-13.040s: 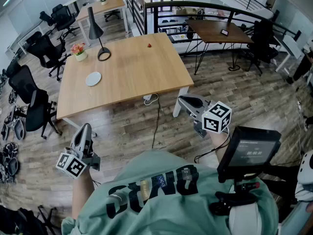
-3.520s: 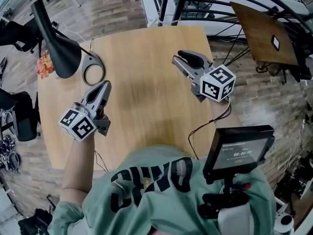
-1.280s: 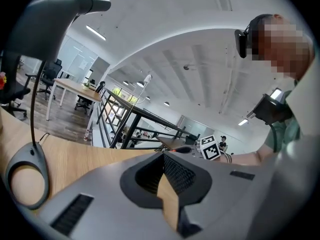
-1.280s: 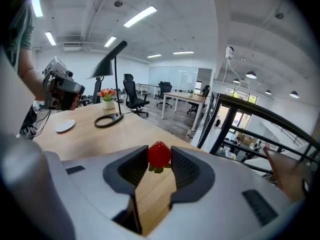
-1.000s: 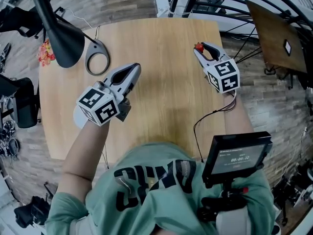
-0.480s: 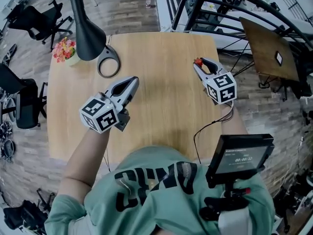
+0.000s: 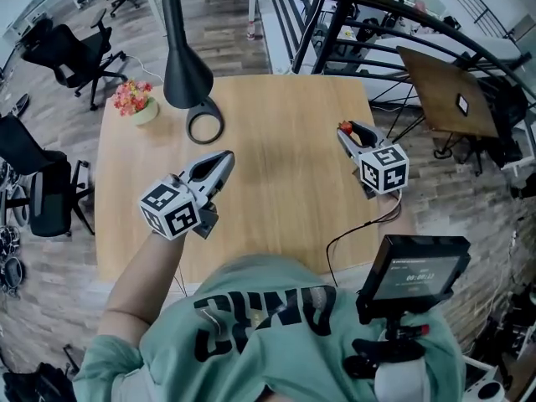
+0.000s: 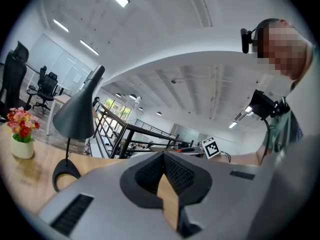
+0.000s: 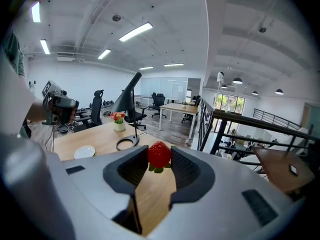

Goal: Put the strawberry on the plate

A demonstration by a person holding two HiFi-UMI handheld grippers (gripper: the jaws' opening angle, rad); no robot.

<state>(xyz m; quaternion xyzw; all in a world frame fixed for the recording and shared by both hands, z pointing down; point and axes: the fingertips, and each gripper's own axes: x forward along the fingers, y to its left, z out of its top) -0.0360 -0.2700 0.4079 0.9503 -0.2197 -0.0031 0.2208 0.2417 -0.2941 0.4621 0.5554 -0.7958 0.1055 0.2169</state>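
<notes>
the strawberry (image 9: 159, 153) is red and plump, with a few green leaves showing under it. it sits pinched between the tips of the right gripper (image 7: 345, 132), off the tabletop, above the right part of the wooden table (image 7: 276, 182) near its right edge. the right jaws stand partly apart, and their ribbed pads press on the fruit from both sides.

the plate (image 9: 84, 152) is small, white and round. in the right gripper view it lies on the table's left part, well apart from the strawberry, with bare wood between them. farther off on that side stands a black lamp (image 7: 186, 64) with a ring-shaped base, and just left of it a pot of pink and red flowers (image 7: 138, 103). the left gripper (image 7: 224, 156) and its marker cube hang above the left part of the table, on the plate's side. black chairs (image 7: 59, 44) stand on the floor at far left, and a black railing (image 7: 335, 19) runs past the far edge.

the right gripper tilts down a little, with its cube toward the person and a cable (image 7: 360, 229) trailing from it. the left gripper lies level and points far and to the right; its jaw tips are pressed together with nothing between them.
</notes>
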